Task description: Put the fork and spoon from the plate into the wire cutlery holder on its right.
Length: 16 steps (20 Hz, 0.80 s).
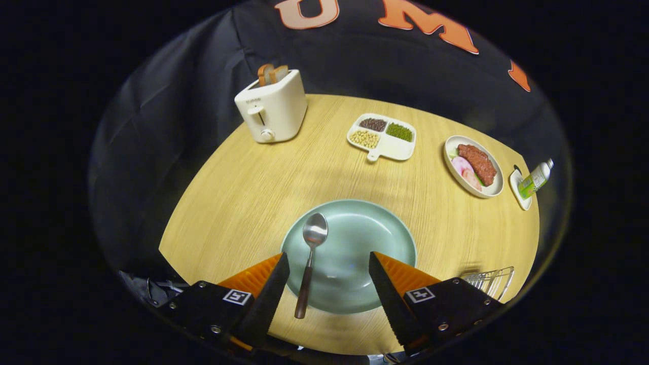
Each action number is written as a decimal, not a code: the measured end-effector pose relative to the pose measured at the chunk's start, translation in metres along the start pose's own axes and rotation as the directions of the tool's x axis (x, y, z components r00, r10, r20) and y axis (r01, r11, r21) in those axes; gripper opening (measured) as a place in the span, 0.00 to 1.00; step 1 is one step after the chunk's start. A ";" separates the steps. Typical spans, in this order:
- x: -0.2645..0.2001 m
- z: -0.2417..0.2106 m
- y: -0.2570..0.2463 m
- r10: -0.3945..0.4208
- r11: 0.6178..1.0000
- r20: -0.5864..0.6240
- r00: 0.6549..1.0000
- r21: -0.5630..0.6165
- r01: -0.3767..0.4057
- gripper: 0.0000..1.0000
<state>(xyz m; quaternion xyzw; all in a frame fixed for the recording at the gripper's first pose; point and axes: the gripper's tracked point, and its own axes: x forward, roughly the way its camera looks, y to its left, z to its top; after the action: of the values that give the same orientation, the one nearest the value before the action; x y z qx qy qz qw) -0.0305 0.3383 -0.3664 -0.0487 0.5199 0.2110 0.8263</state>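
Gripper view looks down along the two fingers at the spoon (309, 263), which lies on the left part of the pale green plate (365, 228) near the table's (243, 187) near edge. Its long axis runs almost straight away from the gripper (328, 279): bowl toward the table's middle, dark handle pointing back over the plate's near rim and off onto the wood. The fingers stand wide apart and hold nothing; the handle lies between them, closer to the left finger than to the right, so a grasp would seem to call for a small shift leftward before closing across the handle. No fork can be made out on the plate. The wire cutlery holder (489, 281) sits at the plate's right, near the table's right near edge, partly hidden behind the right finger; what it contains cannot be told. Nothing stands between plate and holder. Well beyond, along the far side, stand a white toaster (271, 109) with bread, a divided dish of beans (381, 136), a plate of meat (474, 165) and a small bottle (535, 178) on a dish.
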 end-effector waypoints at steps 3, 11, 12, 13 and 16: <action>0.020 -0.012 0.003 -0.024 0.999 -0.088 0.996 -0.036 0.021 0.91; 0.064 -0.043 0.013 -0.029 0.999 -0.298 0.954 -0.041 0.018 0.61; 0.067 -0.046 0.012 -0.036 0.999 -0.318 0.948 -0.033 0.027 0.55; 0.070 -0.047 0.011 -0.041 0.999 -0.330 0.943 -0.026 0.035 0.50; 0.075 -0.049 0.012 -0.035 0.999 -0.353 0.935 -0.004 0.036 0.28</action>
<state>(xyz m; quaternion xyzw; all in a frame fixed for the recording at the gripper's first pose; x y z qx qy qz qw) -0.0488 0.3565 -0.4533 -0.0942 0.6588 0.1833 0.7235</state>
